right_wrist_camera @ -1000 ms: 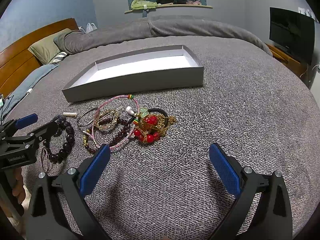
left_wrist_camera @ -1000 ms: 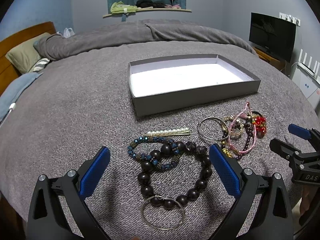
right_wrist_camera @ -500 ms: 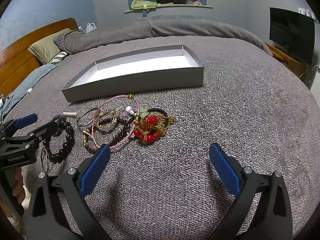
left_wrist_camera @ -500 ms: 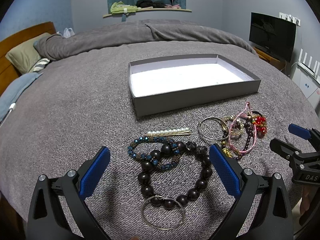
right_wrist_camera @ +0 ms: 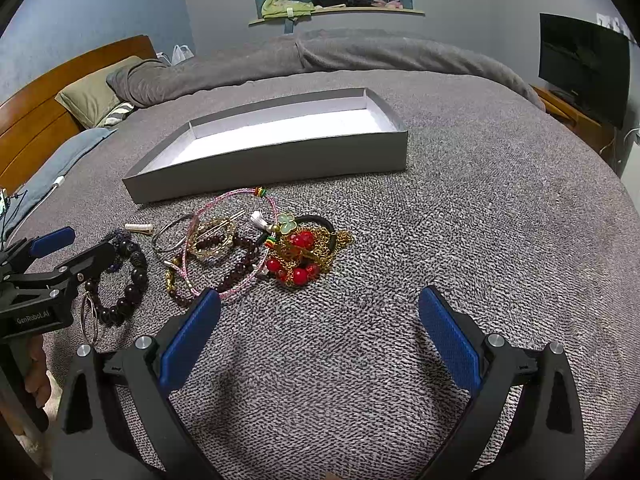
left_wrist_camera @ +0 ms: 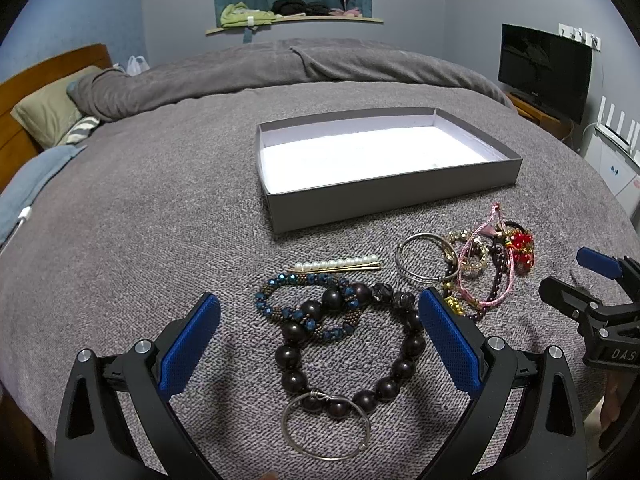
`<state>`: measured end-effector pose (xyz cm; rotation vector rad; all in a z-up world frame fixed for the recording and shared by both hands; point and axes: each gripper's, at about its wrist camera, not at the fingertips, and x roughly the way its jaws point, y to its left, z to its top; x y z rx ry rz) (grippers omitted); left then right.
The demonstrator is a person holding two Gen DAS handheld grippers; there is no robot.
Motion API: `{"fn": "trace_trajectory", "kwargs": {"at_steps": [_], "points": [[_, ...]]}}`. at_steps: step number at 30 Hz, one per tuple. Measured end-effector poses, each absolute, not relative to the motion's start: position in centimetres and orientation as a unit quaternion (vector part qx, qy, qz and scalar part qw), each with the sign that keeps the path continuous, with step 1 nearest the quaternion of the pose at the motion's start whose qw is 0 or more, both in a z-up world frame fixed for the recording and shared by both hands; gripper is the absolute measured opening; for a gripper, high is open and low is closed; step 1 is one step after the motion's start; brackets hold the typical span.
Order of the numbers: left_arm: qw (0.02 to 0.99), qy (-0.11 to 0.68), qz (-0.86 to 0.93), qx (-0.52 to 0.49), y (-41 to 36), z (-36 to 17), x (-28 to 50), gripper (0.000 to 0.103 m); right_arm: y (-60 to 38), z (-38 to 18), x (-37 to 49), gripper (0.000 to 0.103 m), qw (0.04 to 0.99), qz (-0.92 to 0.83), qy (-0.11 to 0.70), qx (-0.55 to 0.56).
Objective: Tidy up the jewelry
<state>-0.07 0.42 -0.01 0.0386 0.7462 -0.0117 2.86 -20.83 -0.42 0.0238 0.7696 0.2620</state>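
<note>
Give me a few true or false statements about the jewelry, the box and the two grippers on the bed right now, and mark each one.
1. The grey box already holds several bracelets. False: its white inside shows nothing in it.
2. The left gripper is open, with nothing held. True.
3. The pearl hair pin lies between the box and the blue beaded bracelet. True.
4. The right gripper is shut on the red bead cluster. False: it is open, and the cluster lies on the blanket.
5. The dark bead bracelet lies on the blanket. True.
</note>
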Motion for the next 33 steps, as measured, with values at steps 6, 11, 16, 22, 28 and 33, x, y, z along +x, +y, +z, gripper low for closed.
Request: {"fn": "trace_trajectory", "kwargs": {"at_steps": [6, 11, 16, 22, 28, 33], "points": [[0.931, 0.365, -0.007, 0.019, 0.5, -0.1, 0.0, 0.098, -21.0, -0.6, 3.0, 0.098, 0.918, 0.123, 0.376, 0.015], [0.931, 0.365, -0.007, 0.017, 0.6, 0.0, 0.0, 0.098, -21.0, -0.5, 3.2, 0.098, 0.917, 0.119, 0.380, 0.015], [0.931, 0.364, -0.012, 0.009, 0.8, 0.0, 0.1, 0.098, -20.8, -0.4, 3.1, 0.098, 0.919, 0.111, 0.377, 0.003], [0.946, 0.322, -0.006, 0.018, 1.6, 0.3, -0.4, 0.098, -21.2, -0.1, 3.0, 0.098, 0.926, 0.107, 0.363, 0.013], [0.960, 0.277, -0.031, -0.007, 3.3, 0.7, -1.1, 0.098, -23.1, 0.3, 3.4, 0.098, 0.921, 0.128, 0.360, 0.068], [0.946, 0.321, -0.036, -0.021, 4.7, 0.1, 0.5, 0.098, -22.8, 0.7, 3.0, 0.098, 0.928, 0.134, 0.346, 0.036]]}}
